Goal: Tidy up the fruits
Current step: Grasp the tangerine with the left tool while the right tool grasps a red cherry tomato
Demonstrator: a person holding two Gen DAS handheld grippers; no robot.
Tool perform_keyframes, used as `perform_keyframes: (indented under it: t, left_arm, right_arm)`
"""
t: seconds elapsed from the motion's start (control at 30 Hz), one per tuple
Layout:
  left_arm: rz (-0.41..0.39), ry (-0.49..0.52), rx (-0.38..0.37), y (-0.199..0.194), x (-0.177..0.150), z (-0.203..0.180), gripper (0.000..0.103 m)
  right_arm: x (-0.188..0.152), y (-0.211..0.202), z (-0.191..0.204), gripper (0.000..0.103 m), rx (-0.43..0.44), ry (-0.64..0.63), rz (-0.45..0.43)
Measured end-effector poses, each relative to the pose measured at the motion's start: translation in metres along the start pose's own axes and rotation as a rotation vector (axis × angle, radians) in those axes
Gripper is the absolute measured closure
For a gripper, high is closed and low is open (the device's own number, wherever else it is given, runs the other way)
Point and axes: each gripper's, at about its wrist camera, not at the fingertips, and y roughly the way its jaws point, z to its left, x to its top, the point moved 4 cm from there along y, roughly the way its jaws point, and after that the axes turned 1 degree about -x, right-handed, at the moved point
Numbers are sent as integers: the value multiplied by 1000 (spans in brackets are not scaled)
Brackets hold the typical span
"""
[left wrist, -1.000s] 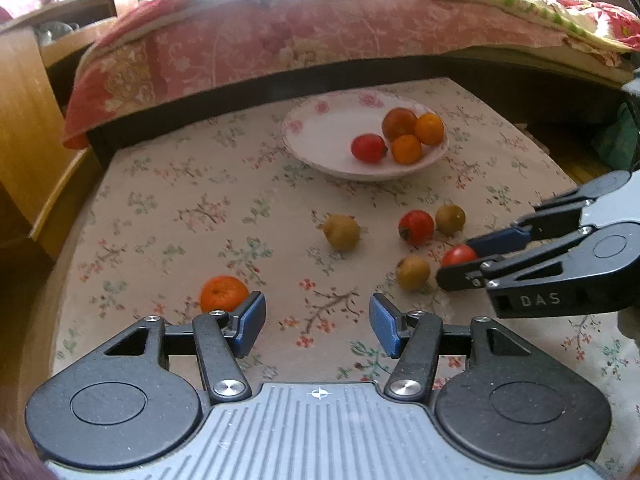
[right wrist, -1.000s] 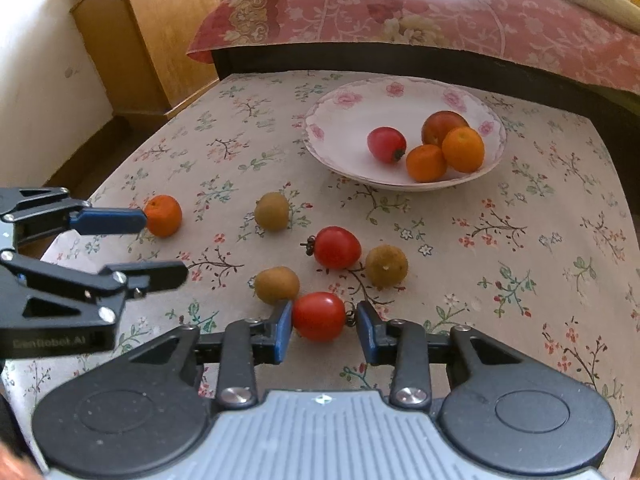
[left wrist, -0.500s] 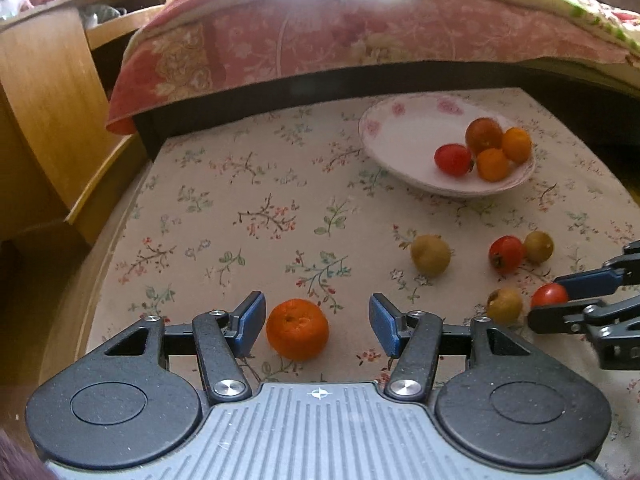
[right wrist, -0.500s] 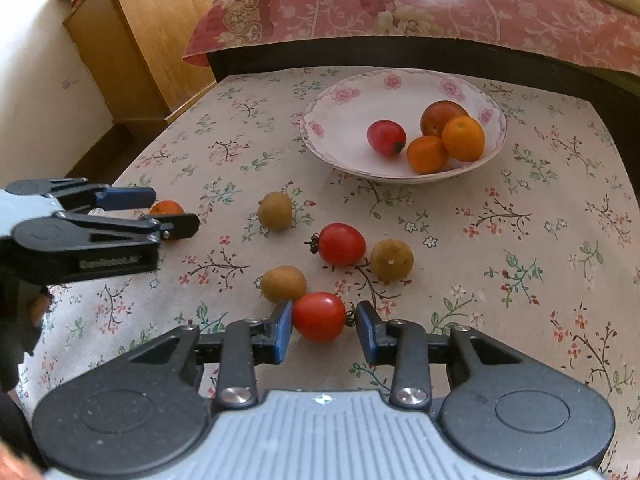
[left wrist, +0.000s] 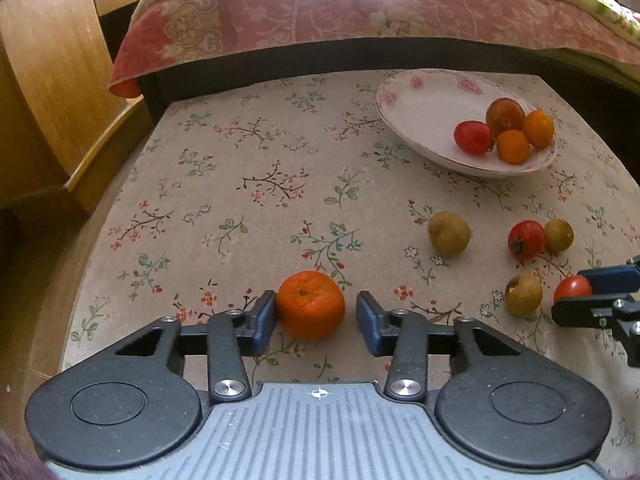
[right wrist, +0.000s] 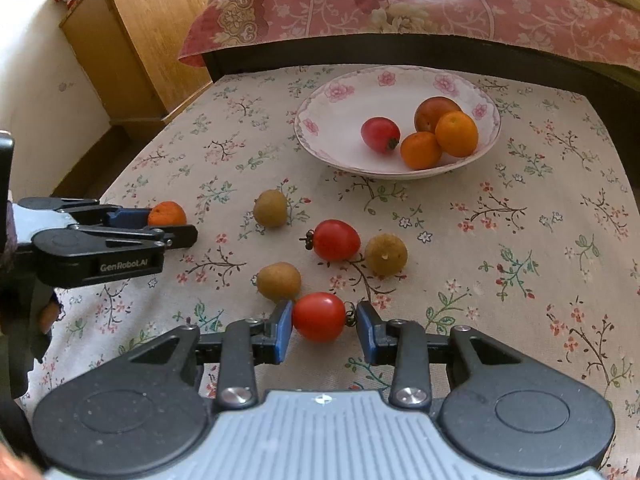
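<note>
A white flowered bowl point(right wrist: 320, 100) at the back of the table holds a red tomato point(right wrist: 380, 135), two oranges and a darker reddish fruit. My left gripper point(left wrist: 316, 320) is open on the tablecloth around a loose orange point(left wrist: 310, 304). Its left pad touches the orange and a small gap shows on the right. My right gripper point(right wrist: 324, 330) is open around a red tomato point(right wrist: 319, 316), with a narrow gap at the stem side. In the right wrist view, the left gripper point(right wrist: 172, 225) stands at the far left with the orange point(right wrist: 166, 213).
Loose on the floral cloth lie another tomato point(right wrist: 335, 240) and three brownish-yellow round fruits point(right wrist: 271, 208) point(right wrist: 386, 255) point(right wrist: 279, 281). A bed with a pink cover point(right wrist: 400, 4) runs behind the table. A wooden cabinet point(right wrist: 140, 32) stands at the left.
My left gripper has moved left and forward until the orange sits between its fingers. Both pairs of fingers have narrowed slightly. The right gripper stays at the tomato.
</note>
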Motion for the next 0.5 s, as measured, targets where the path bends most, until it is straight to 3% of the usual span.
perform_keyframes:
  t: [0.5]
  left_arm:
    - [9,83,-89,-13,-9,-31,60]
  right_arm:
    - [-3,0,1,66,-22,-15,7]
